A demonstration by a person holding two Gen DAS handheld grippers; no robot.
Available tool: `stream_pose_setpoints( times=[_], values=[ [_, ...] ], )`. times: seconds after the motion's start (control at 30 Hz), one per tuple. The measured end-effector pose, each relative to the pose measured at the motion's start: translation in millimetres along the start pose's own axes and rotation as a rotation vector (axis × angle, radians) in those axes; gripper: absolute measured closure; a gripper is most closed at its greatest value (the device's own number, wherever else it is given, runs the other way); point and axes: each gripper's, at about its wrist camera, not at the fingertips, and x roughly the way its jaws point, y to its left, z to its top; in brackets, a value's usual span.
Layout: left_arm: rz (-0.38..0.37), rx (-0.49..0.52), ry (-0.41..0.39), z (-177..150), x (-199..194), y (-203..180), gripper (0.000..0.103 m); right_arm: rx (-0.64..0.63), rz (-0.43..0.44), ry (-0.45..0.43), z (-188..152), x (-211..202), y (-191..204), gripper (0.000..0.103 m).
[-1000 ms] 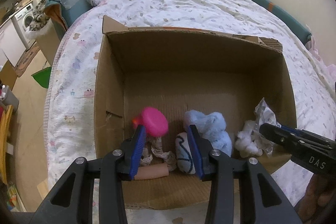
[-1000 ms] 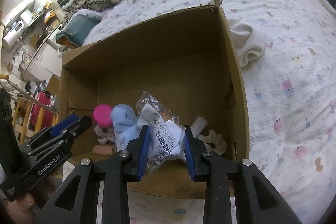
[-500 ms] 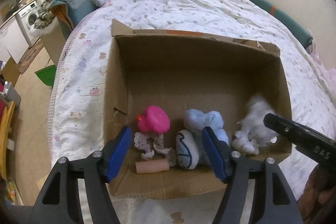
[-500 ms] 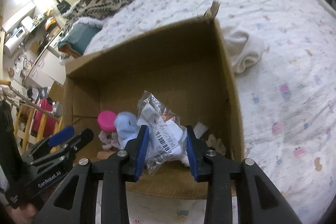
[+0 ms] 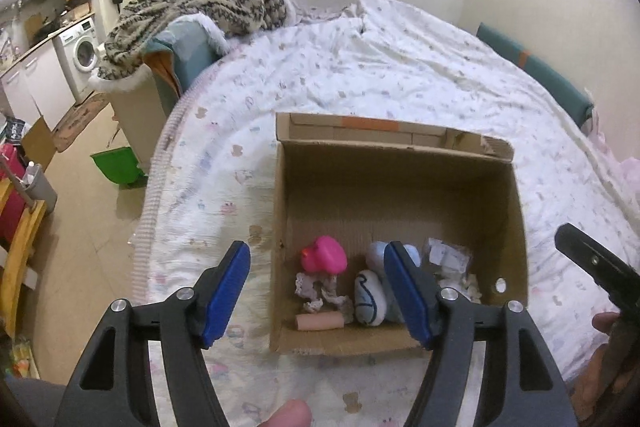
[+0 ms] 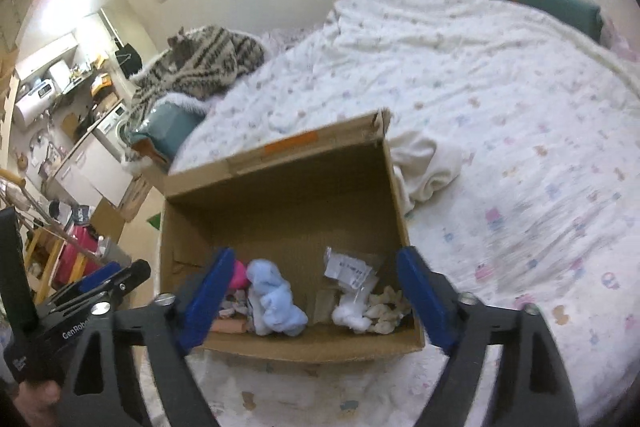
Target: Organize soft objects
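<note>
Now: open cardboard box [image 5: 396,187] sits on the printed white bedspread [image 5: 360,75], and all soft things lie along its near wall. Against the box's left wall, a bright pink rounded toy [image 5: 325,254]; just in front of it a scrap of cream lace [image 5: 318,291] and a short peach roll [image 5: 319,321]. Toward the box's middle, a fluffy pale-blue plush [image 6: 274,301] beside a white pouch with a dark blue squiggle [image 5: 370,297]. Near the box's right wall, a crinkled clear bag with a white label [image 6: 352,273] rests among white and cream fluffy bits [image 6: 372,309]. Left gripper [image 5: 318,301] is spread, nothing between its blue pads, poised above the box's near-left corner. Right gripper [image 6: 316,301] has just been opening; its jaws stand very wide and empty above the box's near wall. A folded cream cloth [image 6: 426,169] lies outside, touching the box's right wall.
</note>
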Motion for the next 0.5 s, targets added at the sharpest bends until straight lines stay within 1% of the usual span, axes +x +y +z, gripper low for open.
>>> stream_pose_setpoints(
  times=[0.1, 0.13, 0.17, 0.2, 0.23, 0.33, 0.5],
  values=[
    [0.003, 0.006, -0.031, -4.0, -20.5, 3.4, 0.035, -0.013, -0.019, -0.014, -6.3, -12.5, 7.5, 0.0],
    [0.004, 0.01, -0.042, -6.8, -27.1, 4.9, 0.032, -0.014, -0.024, -0.018, -9.5, -15.8, 9.6, 0.0],
    [0.008, 0.016, -0.048, -9.8, -32.4, 5.7, 0.027, -0.017, -0.027, -0.024, -13.3, -19.6, 11.1, 0.0],
    [0.012, 0.021, -0.05, -13.6, -37.0, 6.2, 0.015, -0.022, -0.03, -0.032, -17.4, -23.6, 12.4, 0.0],
    [0.013, 0.024, -0.05, -18.5, -41.8, 6.6, 0.007, -0.03, -0.035, -0.042, -22.1, -27.8, 14.5, 0.0],
    [0.008, 0.01, -0.06, -31.5, -53.0, 11.6, 0.006, -0.059, -0.056, -0.057, -35.6, -37.4, 20.8, 0.0],
    [0.006, 0.009, -0.051, -57.9, -59.5, 11.7, 0.004, -0.104, -0.075, -0.057, -53.9, -46.5, 29.6, 0.0]
  ],
)
